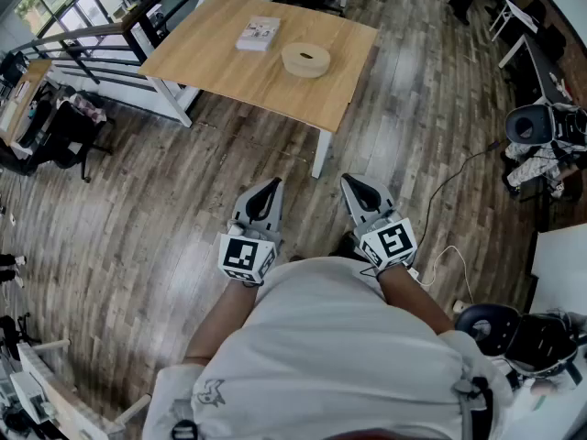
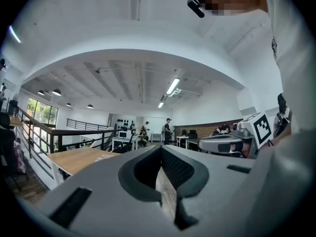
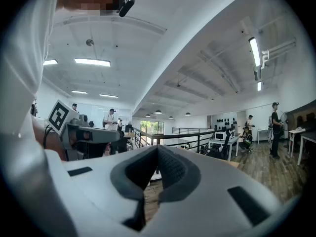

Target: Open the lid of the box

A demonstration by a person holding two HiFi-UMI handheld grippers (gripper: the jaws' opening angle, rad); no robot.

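The left gripper [image 1: 271, 184] and the right gripper [image 1: 351, 180] are smooth pale-grey plastic shells, each tapering to dark ribbed pads and carrying a white cube with black square markers at its rear. Each gripper is clenched, its pads pressed flat together with nothing between them. They sit side by side at lower centre of the head view, pointing level and up-frame, just above the person's white shirt [image 1: 339, 356].

The round box [image 1: 305, 60] is a low, pale tan disc with a matt surface and its lid on. It stands at upper centre of the head view on a rectangular table [image 1: 220, 62] with a light wood-grain top and white legs. Beside the box, to its left and not touching it, lies a flat white packet [image 1: 258, 34].

The floor [image 1: 138, 200] is dark, glossy planking with streaked grain. A wide bare stretch of it lies between the grippers and the table's near edge. A black metal railing [image 1: 101, 39] runs along the upper left, just past the table's far corner. At the right a thin cable [image 1: 449, 191] snakes across the planks.
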